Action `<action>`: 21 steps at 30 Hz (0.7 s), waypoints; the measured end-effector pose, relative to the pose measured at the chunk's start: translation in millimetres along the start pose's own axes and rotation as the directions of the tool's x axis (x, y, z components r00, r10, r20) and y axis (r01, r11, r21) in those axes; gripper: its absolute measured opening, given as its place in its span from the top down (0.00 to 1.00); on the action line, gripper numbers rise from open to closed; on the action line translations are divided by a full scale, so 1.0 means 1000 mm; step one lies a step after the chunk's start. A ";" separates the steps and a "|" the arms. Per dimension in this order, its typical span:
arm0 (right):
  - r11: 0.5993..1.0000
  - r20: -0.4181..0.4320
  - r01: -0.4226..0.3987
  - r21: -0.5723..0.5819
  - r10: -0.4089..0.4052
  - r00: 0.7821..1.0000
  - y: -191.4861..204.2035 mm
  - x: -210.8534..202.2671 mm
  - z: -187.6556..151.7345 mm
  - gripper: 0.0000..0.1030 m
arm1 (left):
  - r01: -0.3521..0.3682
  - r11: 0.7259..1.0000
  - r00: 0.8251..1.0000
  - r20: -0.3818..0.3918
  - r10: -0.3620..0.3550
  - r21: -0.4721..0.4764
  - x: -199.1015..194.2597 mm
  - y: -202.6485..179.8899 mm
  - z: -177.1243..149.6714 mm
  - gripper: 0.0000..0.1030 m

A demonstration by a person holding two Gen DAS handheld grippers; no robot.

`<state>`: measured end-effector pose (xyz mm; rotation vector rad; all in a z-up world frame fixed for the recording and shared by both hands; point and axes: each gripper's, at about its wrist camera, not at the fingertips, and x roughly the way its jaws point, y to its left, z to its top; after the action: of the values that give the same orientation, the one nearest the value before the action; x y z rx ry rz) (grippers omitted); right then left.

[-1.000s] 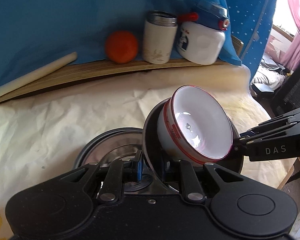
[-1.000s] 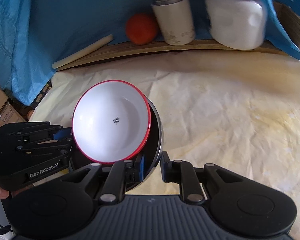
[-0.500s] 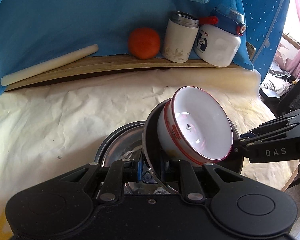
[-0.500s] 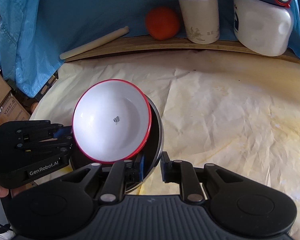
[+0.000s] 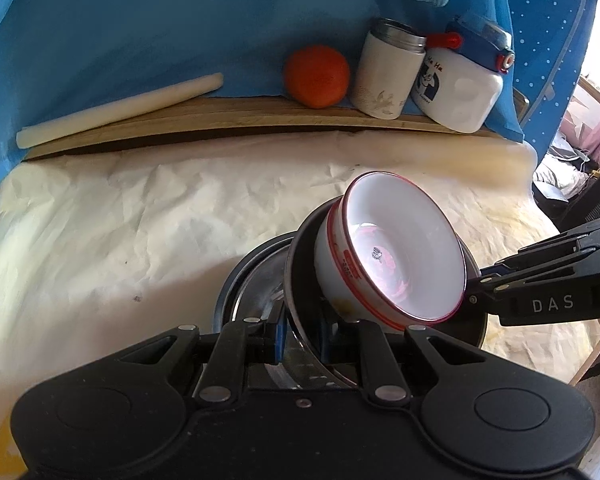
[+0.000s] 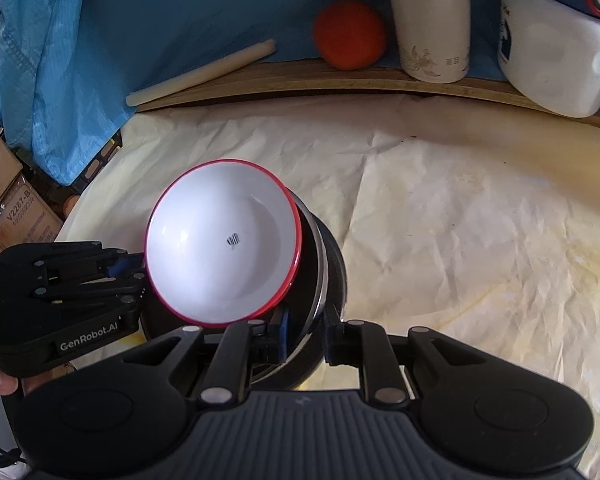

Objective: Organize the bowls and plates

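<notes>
A cream-papered surface [image 6: 460,220] runs back to a blue cloth [image 5: 160,20]. Both hand-held grippers — left [image 5: 302,334], right [image 6: 306,338] — are clamped on the dark metal bowl's [image 6: 332,264] rim at 6 o'clock. The red-rimmed white bowl [image 6: 220,240] sits tilted inside, above what seems a second steel bowl [image 5: 252,284] at 9 o'clock.

Free room and obstacles. The cream paper-covered table [image 6: 460,216] lies bare to the right of the stacked bowls [image 6: 224,240] and behind them. At the back, a wooden board [image 5: 236,118] carries a white roll [image 5: 116,110], an orange [image 5: 317,75], a flask [image 5: 388,70] and a white jug [image 5: 460,88], all against the blue cloth [image 5: 180,20]. Cardboard boxes [image 6: 4,204] close the left edge.
</notes>
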<state>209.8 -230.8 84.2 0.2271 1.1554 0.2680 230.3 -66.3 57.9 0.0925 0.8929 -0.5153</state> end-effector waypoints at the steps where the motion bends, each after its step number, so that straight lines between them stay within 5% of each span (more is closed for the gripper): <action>1: 1.000 -0.003 -0.001 -0.001 0.001 1.000 0.001 0.002 0.000 0.82 | -0.001 1.000 1.000 -0.002 0.001 -0.003 0.001 0.001 -0.001 0.85; 21: 1.000 -0.056 -0.001 -0.016 0.000 0.998 0.014 0.023 0.001 0.82 | -0.014 0.999 0.999 -0.042 0.012 -0.043 0.009 0.018 -0.009 0.86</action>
<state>217.9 -210.5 69.3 0.2070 1.2080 0.2856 236.9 -51.2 42.4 0.0699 0.9428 -0.4829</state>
